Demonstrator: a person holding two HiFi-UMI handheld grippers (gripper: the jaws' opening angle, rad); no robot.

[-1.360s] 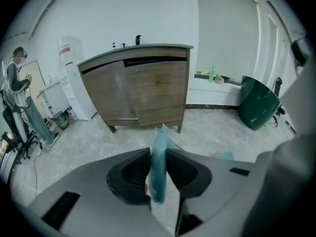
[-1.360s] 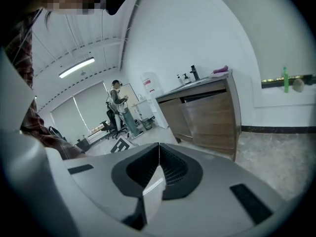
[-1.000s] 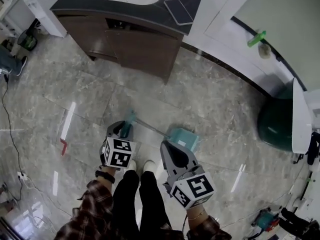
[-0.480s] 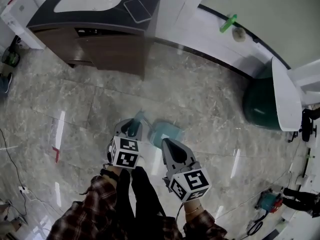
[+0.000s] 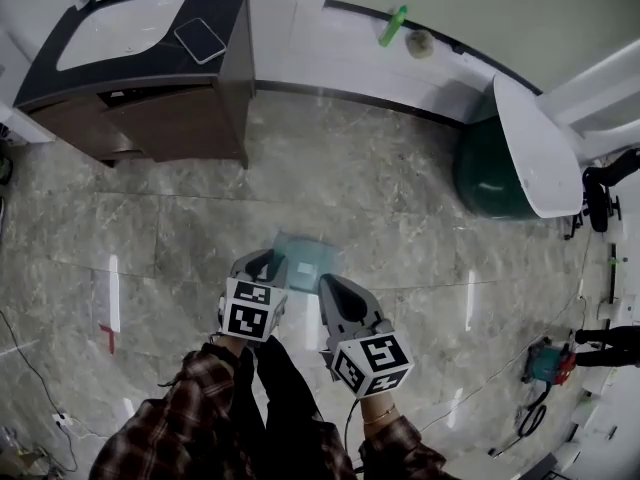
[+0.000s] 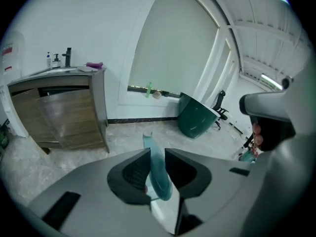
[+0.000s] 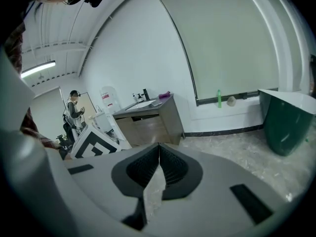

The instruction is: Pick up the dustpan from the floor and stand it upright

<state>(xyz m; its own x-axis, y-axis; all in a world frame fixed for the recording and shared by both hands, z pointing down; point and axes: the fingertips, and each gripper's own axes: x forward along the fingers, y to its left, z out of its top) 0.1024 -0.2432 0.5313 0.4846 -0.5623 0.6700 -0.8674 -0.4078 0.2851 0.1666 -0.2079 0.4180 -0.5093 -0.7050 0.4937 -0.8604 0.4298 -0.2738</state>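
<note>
The teal dustpan [image 5: 303,258] shows blurred in the head view, just beyond both grippers, off the grey marble floor. Its handle [image 6: 158,174] runs between the jaws of my left gripper [image 6: 157,154], which is shut on it, with the handle end poking out past the fingertips. From above, the left gripper [image 5: 262,265] sits at the pan's left edge. My right gripper [image 5: 333,290] is beside the pan's near right corner. In the right gripper view its jaws [image 7: 159,149] are pressed together with nothing between them.
A brown vanity cabinet [image 5: 150,118] with a sink and a phone [image 5: 200,40] stands far left. A dark green bin [image 5: 490,178] with a white lid is far right. A green bottle [image 5: 393,25] rests on the sill. Cables and tools [image 5: 545,363] lie at the lower right.
The dustpan lay stretched out on the floor a second ago; now its pan is drawn up close under the left gripper. The head view has swung to the right.
</note>
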